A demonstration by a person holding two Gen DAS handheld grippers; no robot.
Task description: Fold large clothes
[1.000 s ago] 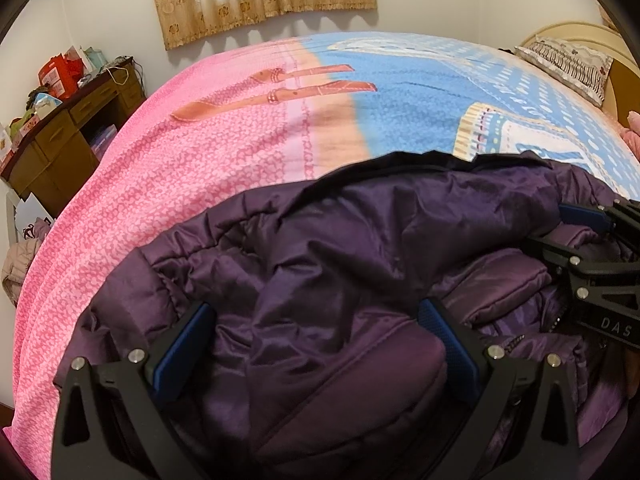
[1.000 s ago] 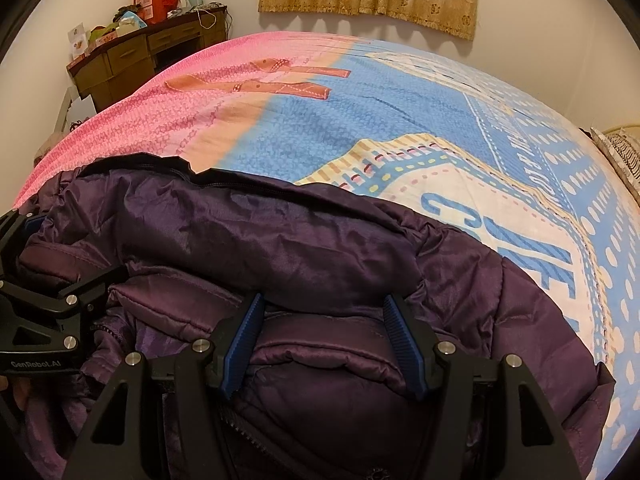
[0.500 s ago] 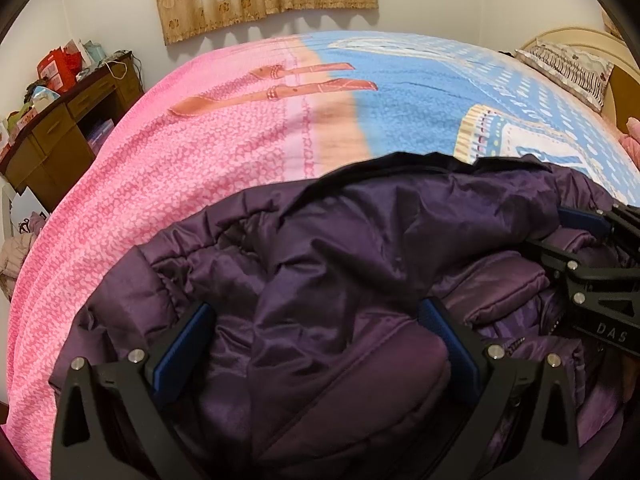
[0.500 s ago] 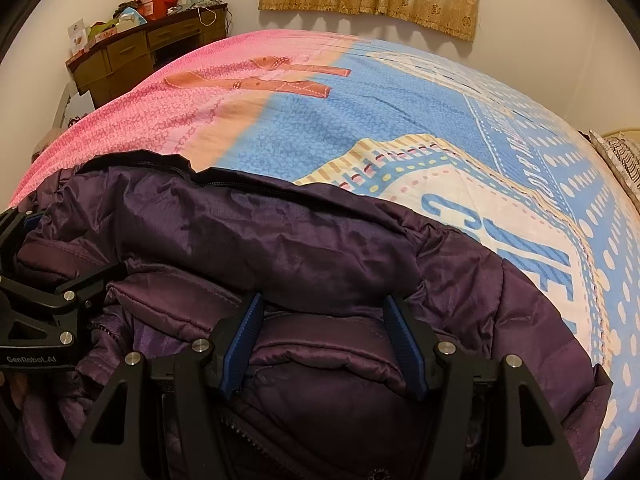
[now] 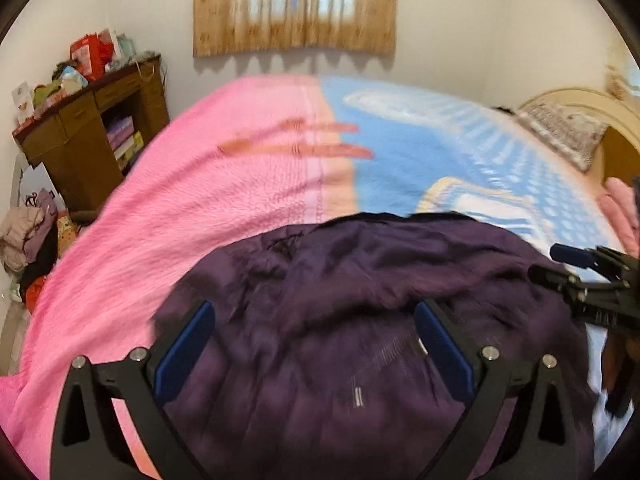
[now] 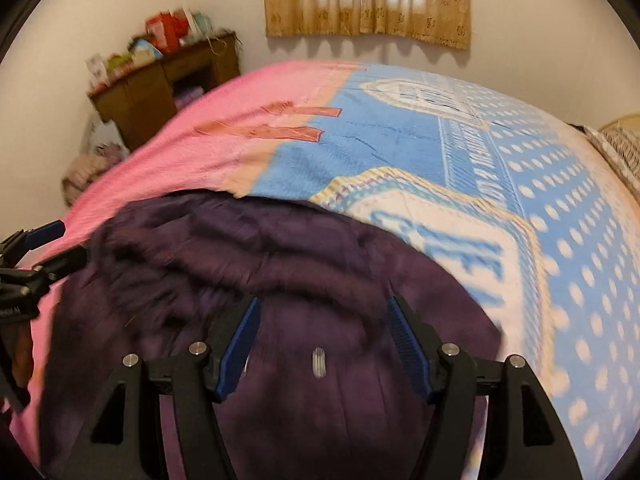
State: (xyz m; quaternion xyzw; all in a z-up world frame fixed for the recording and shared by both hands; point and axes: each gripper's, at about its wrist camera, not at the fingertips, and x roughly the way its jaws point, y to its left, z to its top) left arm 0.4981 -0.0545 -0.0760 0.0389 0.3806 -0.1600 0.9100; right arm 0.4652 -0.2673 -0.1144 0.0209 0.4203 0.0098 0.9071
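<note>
A bed (image 5: pixel 200 216) fills both views, spread with a blanket (image 6: pixel 400 152) that is pink on its left half and blue with white dots on its right, two orange stripes crossing the seam between the colours. On the near part of the bed, from the centre toward six o'clock in each view, lies a dark purple padded jacket (image 5: pixel 360 280), bunched in a rounded heap with creases running across it; a short run of zipper teeth shows on its near side, though motion blur hides finer detail. At about ten o'clock against the wall stands a brown wooden desk (image 5: pixel 84 136) with boxes and papers piled on top, and at twelve o'clock a tan curtain (image 6: pixel 368 0) hangs over the window. At about two o'clock in the left view a patterned pillow (image 5: pixel 560 132) rests by the pale headboard (image 5: pixel 580 96). The left gripper (image 5: pixel 314 344) stands with its blue-padded fingers spread wide above the jacket, cloth visible between them but neither pad pressing on it. The right gripper (image 6: pixel 322 340) is set narrower, at a middling spread whose jaws have just been opening slightly; the jacket lies below and between its pads, and they do not seem to pinch it. Each gripper also shows at the edge of the other's view, beside the heap.
</note>
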